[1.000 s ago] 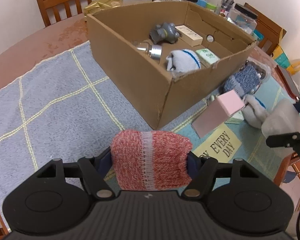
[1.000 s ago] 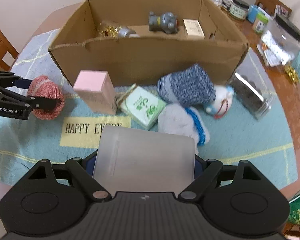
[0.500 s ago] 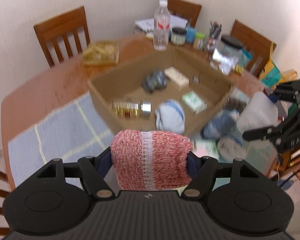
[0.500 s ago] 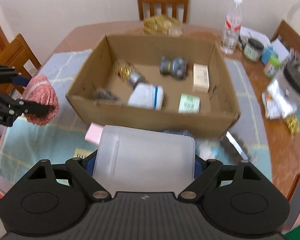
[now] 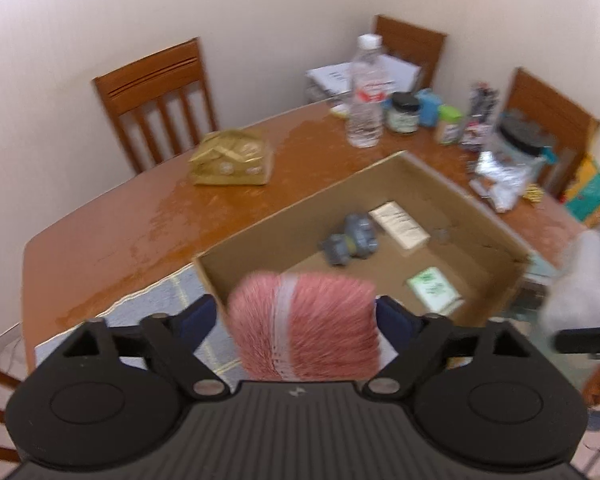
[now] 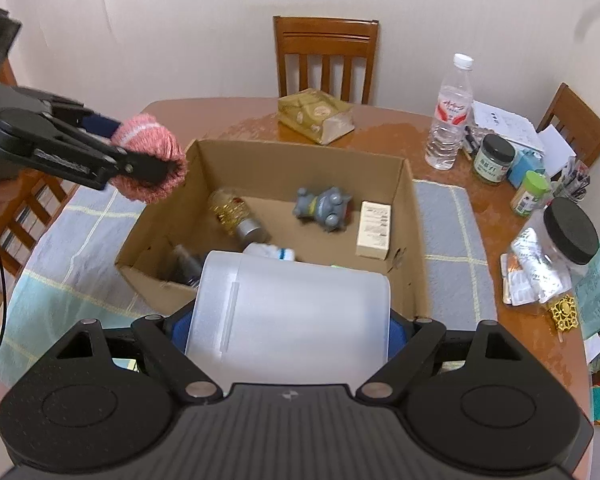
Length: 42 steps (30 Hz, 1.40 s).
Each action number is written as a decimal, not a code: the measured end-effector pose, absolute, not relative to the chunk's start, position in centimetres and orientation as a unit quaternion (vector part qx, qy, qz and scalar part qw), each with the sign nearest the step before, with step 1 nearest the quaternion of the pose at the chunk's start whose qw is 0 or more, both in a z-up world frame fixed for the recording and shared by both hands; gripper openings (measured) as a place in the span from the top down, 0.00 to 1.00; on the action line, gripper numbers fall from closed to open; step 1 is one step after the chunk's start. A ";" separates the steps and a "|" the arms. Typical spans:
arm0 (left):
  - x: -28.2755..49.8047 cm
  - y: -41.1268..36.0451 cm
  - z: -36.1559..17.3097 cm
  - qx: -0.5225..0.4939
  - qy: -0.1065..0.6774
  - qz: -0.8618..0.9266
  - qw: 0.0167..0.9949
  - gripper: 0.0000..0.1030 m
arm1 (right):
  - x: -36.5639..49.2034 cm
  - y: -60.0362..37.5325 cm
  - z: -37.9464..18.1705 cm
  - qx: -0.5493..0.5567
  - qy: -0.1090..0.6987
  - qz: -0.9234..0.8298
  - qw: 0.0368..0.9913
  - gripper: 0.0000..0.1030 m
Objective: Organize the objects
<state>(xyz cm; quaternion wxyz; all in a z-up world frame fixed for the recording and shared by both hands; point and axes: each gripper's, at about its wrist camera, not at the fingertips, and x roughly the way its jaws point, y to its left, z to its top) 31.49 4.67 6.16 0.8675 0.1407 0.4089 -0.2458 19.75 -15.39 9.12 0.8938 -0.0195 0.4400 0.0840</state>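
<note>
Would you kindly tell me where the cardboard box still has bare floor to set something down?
In the cardboard box, bare floor shows between the gold bottle, grey toy and white carton. Its near-left corner is crowded.

Plain cream wall [image 6: 180, 20]; wooden slat-back chairs [image 6: 326, 58] around brown wooden table [image 5: 112, 232]; even light.

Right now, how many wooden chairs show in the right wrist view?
3: one chair behind the table's far edge, one at the far right by the papers, one at the left below the left tool. More may be hidden.
</note>
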 end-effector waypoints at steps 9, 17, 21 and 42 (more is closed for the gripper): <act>29.5 4.4 6.0 0.123 0.412 -0.229 0.873 0.05 | 21.7 -17.5 8.8 -0.028 0.437 0.092 0.894 0.14; 27.6 4.2 6.6 0.077 0.419 -0.193 0.884 0.05 | 24.4 -18.5 8.5 -0.042 0.431 0.130 0.892 0.14; 26.0 4.4 6.8 0.056 0.420 -0.169 0.890 0.05 | 26.0 -18.6 8.2 -0.050 0.428 0.150 0.890 0.14; 21.4 6.3 3.7 0.042 0.434 -0.120 0.892 0.04 | 24.3 -18.1 5.6 -0.036 0.433 0.131 0.891 0.00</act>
